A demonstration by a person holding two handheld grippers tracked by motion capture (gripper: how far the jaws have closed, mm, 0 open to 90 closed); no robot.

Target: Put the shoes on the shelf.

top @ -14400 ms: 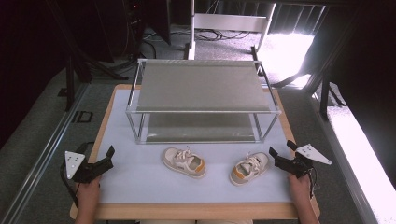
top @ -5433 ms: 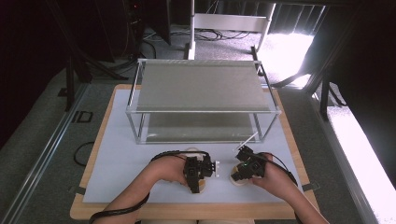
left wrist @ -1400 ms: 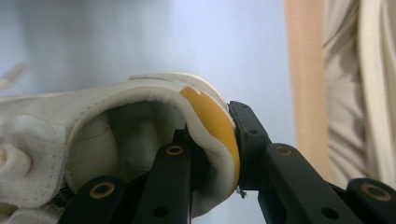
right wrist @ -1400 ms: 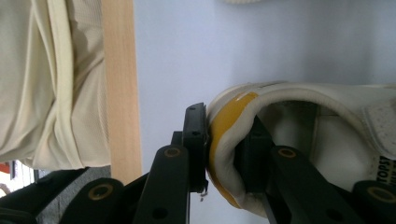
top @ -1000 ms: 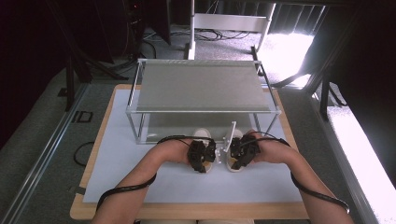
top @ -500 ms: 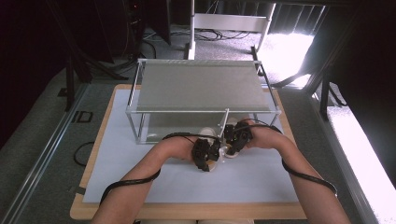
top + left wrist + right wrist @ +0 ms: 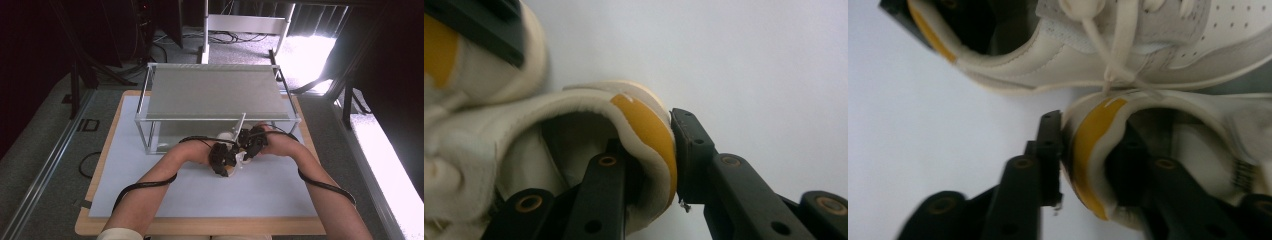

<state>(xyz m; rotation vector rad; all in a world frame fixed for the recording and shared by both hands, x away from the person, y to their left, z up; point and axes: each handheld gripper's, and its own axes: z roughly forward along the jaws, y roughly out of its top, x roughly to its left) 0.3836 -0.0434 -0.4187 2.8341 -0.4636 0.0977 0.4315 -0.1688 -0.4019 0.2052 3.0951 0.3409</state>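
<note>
While each heel sits between jaws | left claw [image 7: 644,165] clamps left shoe [image 7: 574,140] | right claw [image 7: 1098,160] clamps right shoe [image 7: 1168,145]

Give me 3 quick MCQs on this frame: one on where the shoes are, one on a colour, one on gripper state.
1. Where are the two shoes?
A. on top of the rack
B. at the rack's open front, on the white mat
C. on the floor

2. What colour is the patch on each shoe's heel?
A. yellow-orange
B. blue
C. green

3. How does the left gripper stand?
A. open above the shoe
B. shut on the shoe's heel
C. lying on the mat

Key: 1 B, the high view shows the left shoe and right shoe on the white mat at the front of the rack. 2 A, the heel patch is yellow-orange. 3 B, the left gripper has one of its fingers inside the heel and one outside.
</note>
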